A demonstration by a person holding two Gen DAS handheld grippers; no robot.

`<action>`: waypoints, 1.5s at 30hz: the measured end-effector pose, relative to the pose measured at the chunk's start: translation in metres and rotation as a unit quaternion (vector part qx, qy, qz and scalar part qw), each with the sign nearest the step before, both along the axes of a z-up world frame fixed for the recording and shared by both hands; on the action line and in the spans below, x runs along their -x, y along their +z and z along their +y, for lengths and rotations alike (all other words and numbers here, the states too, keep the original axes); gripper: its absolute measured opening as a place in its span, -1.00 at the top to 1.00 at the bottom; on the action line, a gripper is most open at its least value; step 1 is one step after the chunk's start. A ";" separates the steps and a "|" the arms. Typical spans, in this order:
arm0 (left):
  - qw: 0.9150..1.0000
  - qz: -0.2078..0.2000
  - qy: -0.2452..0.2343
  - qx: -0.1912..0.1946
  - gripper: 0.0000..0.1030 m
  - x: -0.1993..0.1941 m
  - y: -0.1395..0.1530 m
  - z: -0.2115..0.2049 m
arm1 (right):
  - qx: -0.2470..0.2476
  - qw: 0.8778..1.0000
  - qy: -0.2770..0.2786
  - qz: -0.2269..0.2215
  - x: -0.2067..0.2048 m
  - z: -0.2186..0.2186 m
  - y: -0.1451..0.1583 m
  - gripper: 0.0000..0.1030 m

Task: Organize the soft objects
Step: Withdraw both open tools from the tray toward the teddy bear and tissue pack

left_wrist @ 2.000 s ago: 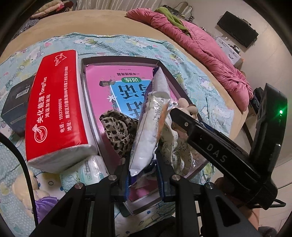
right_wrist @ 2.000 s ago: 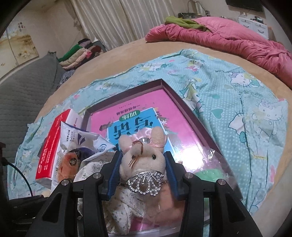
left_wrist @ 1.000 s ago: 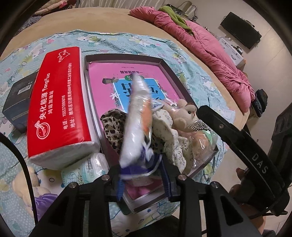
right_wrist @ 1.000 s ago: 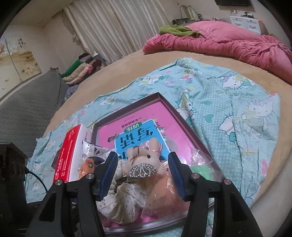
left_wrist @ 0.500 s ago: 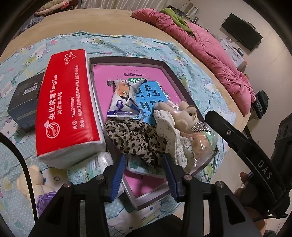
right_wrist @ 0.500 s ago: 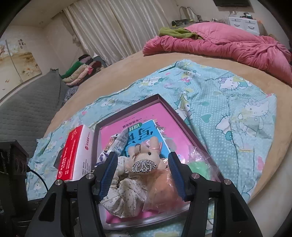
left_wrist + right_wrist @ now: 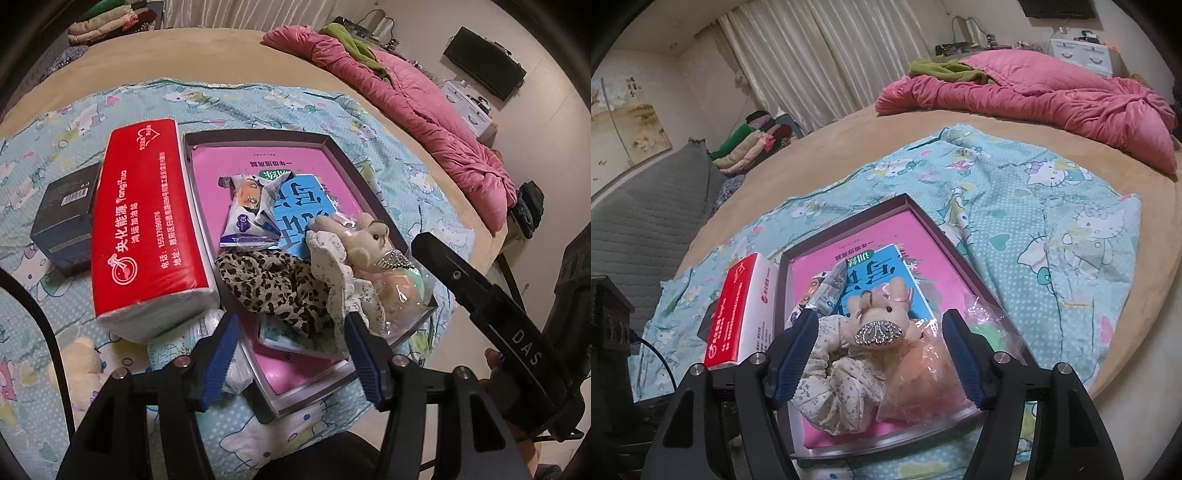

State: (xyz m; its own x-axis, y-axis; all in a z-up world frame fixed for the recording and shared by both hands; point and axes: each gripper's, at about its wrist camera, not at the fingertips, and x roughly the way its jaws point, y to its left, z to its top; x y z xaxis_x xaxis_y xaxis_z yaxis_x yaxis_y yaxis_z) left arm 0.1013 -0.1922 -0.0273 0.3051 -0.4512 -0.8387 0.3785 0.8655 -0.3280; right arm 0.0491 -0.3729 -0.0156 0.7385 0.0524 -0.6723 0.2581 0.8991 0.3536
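A shallow grey box (image 7: 258, 134) with a pink book inside lies on the blue cartoon blanket. In it lie a white tissue pack (image 7: 248, 211), a leopard-print scrunchie (image 7: 266, 284), a floral scrunchie (image 7: 341, 284), a plush bunny (image 7: 371, 236) and a clear bag of soft items (image 7: 402, 291). My left gripper (image 7: 291, 350) is open and empty above the box's near end. My right gripper (image 7: 879, 354) is open and empty, hovering over the bunny (image 7: 879, 314) and the floral scrunchie (image 7: 834, 384). The right gripper's body also shows in the left wrist view, at the right.
A red tissue pack (image 7: 144, 221) lies left of the box, with a black box (image 7: 70, 218) beyond it. A small wrapped tissue pack (image 7: 184, 339) and a cream plush toy (image 7: 81, 362) lie near my left gripper. A pink quilt (image 7: 1034, 96) is heaped at the bed's far side.
My left gripper let go of the white tissue pack, which now lies in the box. My right gripper opened off the bunny. Both grippers drew back.
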 end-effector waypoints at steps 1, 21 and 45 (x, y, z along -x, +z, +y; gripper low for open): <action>1.000 -0.001 -0.001 0.000 -0.20 0.000 0.001 0.000 | 0.002 1.000 0.000 0.001 0.001 0.000 0.001 -0.40; 0.999 -0.030 0.007 -0.013 -0.56 0.017 0.020 0.012 | 0.026 1.000 -0.008 0.008 0.020 0.005 0.011 -0.51; 0.997 -0.062 0.030 -0.029 -0.70 0.040 0.055 0.052 | 0.062 0.998 0.011 -0.006 0.038 0.032 0.046 -0.53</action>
